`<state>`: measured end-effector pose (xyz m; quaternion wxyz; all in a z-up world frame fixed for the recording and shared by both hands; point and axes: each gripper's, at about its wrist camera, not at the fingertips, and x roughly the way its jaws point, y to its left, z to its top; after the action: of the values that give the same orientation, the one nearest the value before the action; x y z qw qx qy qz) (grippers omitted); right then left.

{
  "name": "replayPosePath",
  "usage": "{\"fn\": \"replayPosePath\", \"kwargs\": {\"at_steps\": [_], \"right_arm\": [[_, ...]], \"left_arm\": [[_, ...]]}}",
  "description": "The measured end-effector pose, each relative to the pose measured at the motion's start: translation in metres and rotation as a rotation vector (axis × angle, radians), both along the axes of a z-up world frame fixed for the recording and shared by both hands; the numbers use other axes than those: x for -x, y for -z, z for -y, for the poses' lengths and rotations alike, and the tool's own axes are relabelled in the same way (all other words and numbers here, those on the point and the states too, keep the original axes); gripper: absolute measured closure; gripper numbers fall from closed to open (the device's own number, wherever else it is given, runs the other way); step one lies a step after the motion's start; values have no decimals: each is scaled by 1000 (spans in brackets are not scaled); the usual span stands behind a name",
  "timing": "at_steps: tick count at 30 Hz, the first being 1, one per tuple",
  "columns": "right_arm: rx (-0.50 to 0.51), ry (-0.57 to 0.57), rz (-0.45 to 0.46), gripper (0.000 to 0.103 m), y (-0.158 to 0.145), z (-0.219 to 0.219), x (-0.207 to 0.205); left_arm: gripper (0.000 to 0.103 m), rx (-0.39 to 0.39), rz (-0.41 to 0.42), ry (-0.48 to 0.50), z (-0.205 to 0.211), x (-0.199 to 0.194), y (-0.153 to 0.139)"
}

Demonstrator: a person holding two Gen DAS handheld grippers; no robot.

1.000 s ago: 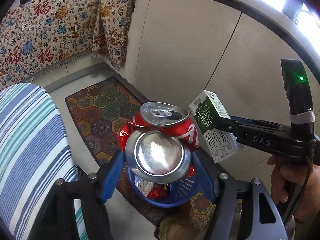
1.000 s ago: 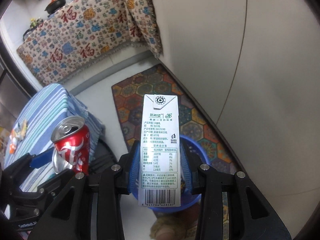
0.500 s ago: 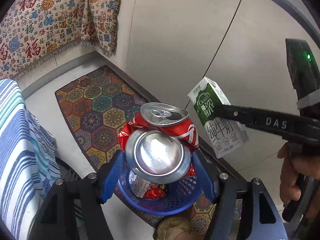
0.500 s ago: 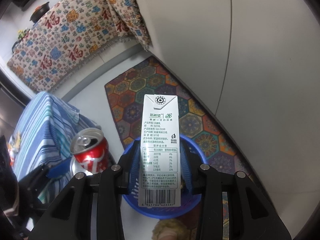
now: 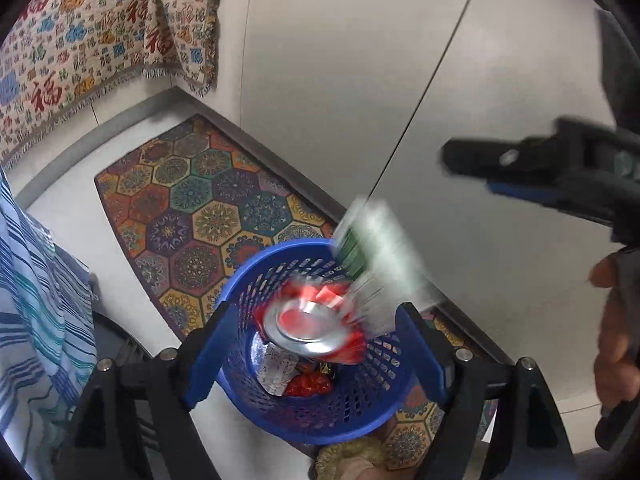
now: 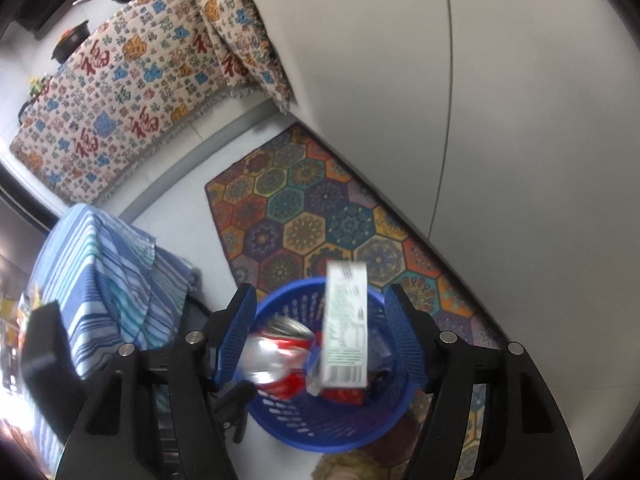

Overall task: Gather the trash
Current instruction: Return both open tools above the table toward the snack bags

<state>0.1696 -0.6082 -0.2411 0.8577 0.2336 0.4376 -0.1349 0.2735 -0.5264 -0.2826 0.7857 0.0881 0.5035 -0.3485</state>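
Blue basket (image 6: 320,428) sits on the patterned rug (image 6: 304,216). Milk carton (image 6: 346,326), long axis running away from the right camera, is blurred over the basket, clear of the pads now. Crushed can (image 5: 310,328) shows its base end-on, also loose. Both the right hand-held gripper (image 6: 320,336) and left hand-held gripper (image 5: 316,356) have just been opening; a second ago each was clamped.

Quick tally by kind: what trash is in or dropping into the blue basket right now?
Cans: 1, red can, blurred, falling
Cartons: 1, milk carton, blurred, falling
Wrappers: at least 2, silver wrapper and red wrapper on the basket floor
Total: 4 visible
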Motion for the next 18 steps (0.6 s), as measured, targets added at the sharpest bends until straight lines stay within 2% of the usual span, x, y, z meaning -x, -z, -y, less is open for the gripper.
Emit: {"fn": "replayPosePath", "kwargs": {"at_steps": [4, 10, 11, 13, 18], "right_arm": [[62, 24, 42, 32, -11, -4, 6], [162, 19, 47, 18, -21, -17, 7], [180, 20, 46, 13, -23, -19, 8], [218, 19, 53, 10, -28, -25, 9], [341, -19, 88, 9, -44, -48, 14]], "left_arm": [[21, 39, 12, -46, -11, 0, -13], [21, 68, 60, -95, -42, 15, -60], [21, 76, 69, -98, -50, 20, -70], [21, 77, 85, -96, -69, 32, -90], [21, 38, 168, -140, -149, 67, -130]]}}
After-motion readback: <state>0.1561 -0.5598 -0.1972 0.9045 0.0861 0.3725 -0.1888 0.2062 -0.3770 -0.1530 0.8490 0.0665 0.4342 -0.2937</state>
